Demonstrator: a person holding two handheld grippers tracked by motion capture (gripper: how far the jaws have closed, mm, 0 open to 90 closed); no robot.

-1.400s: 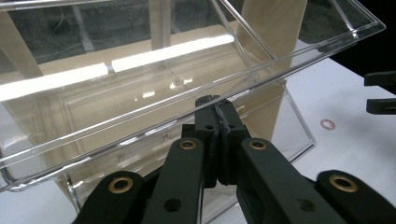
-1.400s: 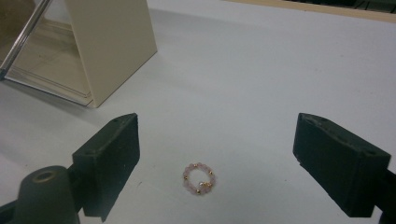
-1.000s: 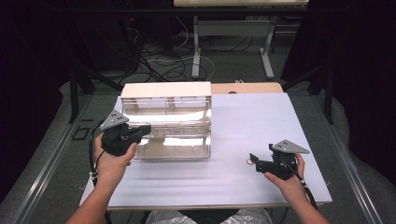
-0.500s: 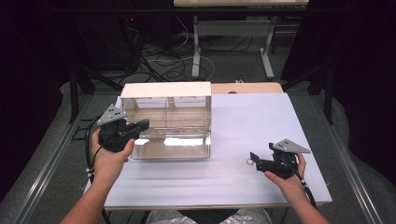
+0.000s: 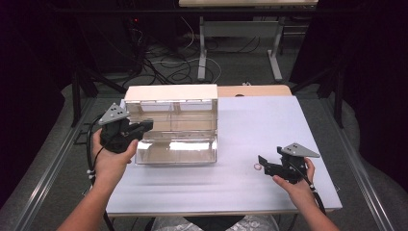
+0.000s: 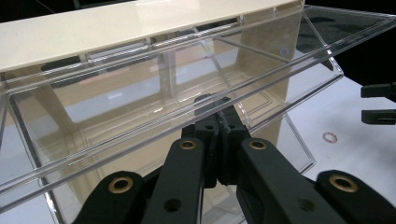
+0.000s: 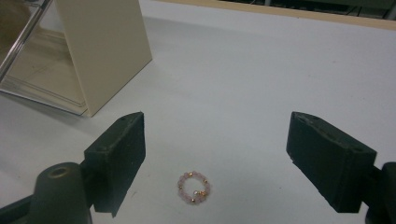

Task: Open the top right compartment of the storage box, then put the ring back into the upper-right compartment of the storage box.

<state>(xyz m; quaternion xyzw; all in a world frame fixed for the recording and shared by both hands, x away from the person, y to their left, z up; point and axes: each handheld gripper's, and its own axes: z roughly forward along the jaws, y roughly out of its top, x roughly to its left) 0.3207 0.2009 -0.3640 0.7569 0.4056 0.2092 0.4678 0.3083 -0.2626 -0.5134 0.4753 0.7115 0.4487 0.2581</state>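
A clear plastic case with a cream top point(image 5: 171, 92) stands at the table's left middle. Its clear front flap point(image 6: 116, 135) is tilted up and outward. My left gripper point(image 5: 146, 126) is at the flap's left end, and its jaws point(image 6: 218, 111) are shut on the flap's lower edge. A small ring of pink beads point(image 7: 194, 189) lies on the white table, also seen as the ring point(image 5: 256, 167) in the high view. My right gripper point(image 7: 217, 144) hovers open just behind it, one jaw to each side. The right gripper point(image 5: 262, 164) points left toward the case.
The white table top point(image 5: 250, 120) has open room between the case and the right gripper. A wooden board point(image 5: 252, 91) lies along the far edge behind the case. The case's cream side wall point(image 7: 105, 51) stands to the ring's left.
My left gripper has risen a little and moved away from me at the case's left front, and the clear flap has come up with it. The right gripper and the ring have stayed put.
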